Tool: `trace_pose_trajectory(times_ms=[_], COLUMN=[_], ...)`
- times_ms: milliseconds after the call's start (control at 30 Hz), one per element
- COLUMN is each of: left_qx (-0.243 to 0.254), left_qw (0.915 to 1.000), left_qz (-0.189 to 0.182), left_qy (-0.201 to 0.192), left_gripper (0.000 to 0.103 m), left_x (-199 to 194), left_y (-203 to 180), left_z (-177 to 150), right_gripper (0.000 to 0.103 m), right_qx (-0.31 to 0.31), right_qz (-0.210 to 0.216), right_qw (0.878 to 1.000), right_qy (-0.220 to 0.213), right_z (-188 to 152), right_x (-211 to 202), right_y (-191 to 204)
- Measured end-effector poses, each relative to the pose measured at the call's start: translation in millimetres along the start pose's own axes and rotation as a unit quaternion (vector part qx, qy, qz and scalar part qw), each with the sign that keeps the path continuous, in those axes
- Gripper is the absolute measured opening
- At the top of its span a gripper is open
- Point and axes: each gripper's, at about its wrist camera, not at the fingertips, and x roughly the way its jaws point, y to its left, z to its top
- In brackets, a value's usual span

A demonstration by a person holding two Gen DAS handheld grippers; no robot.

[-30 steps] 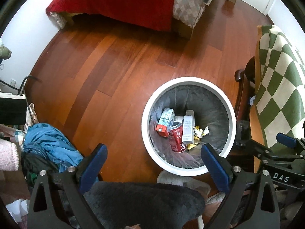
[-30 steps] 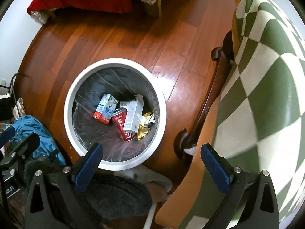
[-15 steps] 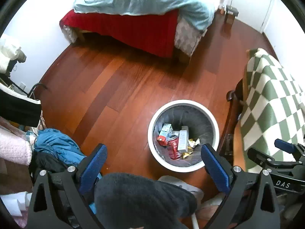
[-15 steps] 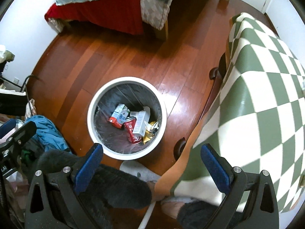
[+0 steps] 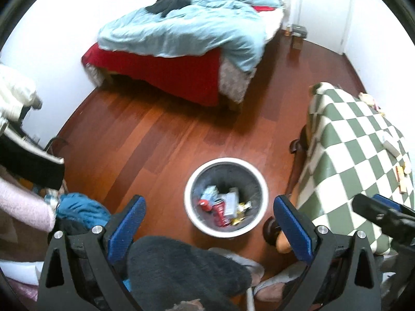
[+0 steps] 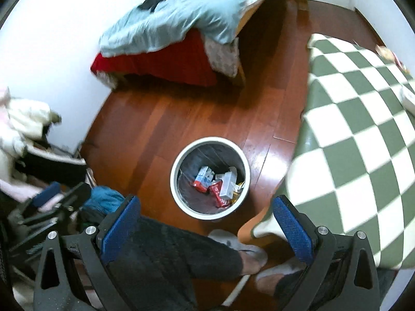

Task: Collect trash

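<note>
A white round trash bin (image 5: 256, 178) stands on the wooden floor, lined with a grey bag; it also shows in the right wrist view (image 6: 179, 163). Inside lie a red can (image 5: 219, 208), a red-and-white carton (image 6: 203, 178), a white box (image 6: 227, 181) and yellow wrappers (image 5: 242, 208). My left gripper (image 5: 210, 226) is open and empty, high above the bin. My right gripper (image 6: 205, 223) is open and empty, also high above the bin. Small items lie on the checkered tablecloth (image 5: 363, 140) at the right edge.
A bed (image 5: 186, 41) with a light blue duvet and red skirt stands at the back. A pile of clothes (image 5: 80, 210) and a rack lie at the left. The person's legs and slippers (image 6: 241, 246) are below the grippers. A door (image 5: 324, 7) is far back right.
Both grippers have risen and pulled back from the bin, so it looks smaller and the bed and table top have come into view. Both stay open and empty.
</note>
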Motion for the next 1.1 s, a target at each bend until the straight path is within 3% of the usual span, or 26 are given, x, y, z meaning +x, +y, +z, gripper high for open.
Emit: trace_pose_trajectory(times_ms=[100,267,433,533,633,767,900,967,1100], left_qx=[0.025,0.086,0.149,0.195,0.229,0.248,0.258,0.260,0.254], left_qw=[0.9995,0.9940,0.9811,0.9709,0.9628,0.9571,0.9542,0.9529,0.9481], left_qz=[-0.016,-0.063,-0.108,-0.114,-0.112,-0.113,-0.115,-0.122,-0.158], left_qy=[0.006,0.024,0.060,0.079,0.089,0.098,0.099,0.098,0.108], left_gripper=[0.100,0.100,0.100,0.100,0.100,0.100,0.100,0.100,0.100], left_x=[12.1,45.0,76.0,89.7,100.8,107.8,105.9,100.7,87.7], left_y=[-45.1,-156.1,-276.1,-340.0,-383.7,-415.0,-438.8,-454.8,-504.2], left_z=[6.3,7.7,-7.2,-20.9,-32.7,-42.3,-42.1,-38.3,-25.4], right_gripper=[0.103,0.103,0.103,0.103,0.103,0.096,0.057,0.055,0.054], right_qx=[0.033,0.125,0.229,0.269,0.292,0.288,0.249,0.262,0.279], right_qz=[-0.013,-0.099,-0.206,-0.252,-0.269,-0.246,-0.269,-0.236,-0.229], right_qw=[0.999,0.986,0.950,0.929,0.918,0.926,0.929,0.935,0.930], right_qy=[-0.020,-0.052,-0.051,-0.036,-0.011,0.003,-0.039,-0.051,-0.074], right_z=[1.9,-4.0,-31.6,-45.2,-61.2,-72.0,-68.9,-71.9,-77.3], right_x=[-27.4,-74.8,-111.3,-119.2,-109.6,-89.1,-96.0,-101.5,-123.0], right_y=[-39.5,-155.0,-301.5,-376.6,-436.7,-463.5,-454.0,-459.7,-472.1])
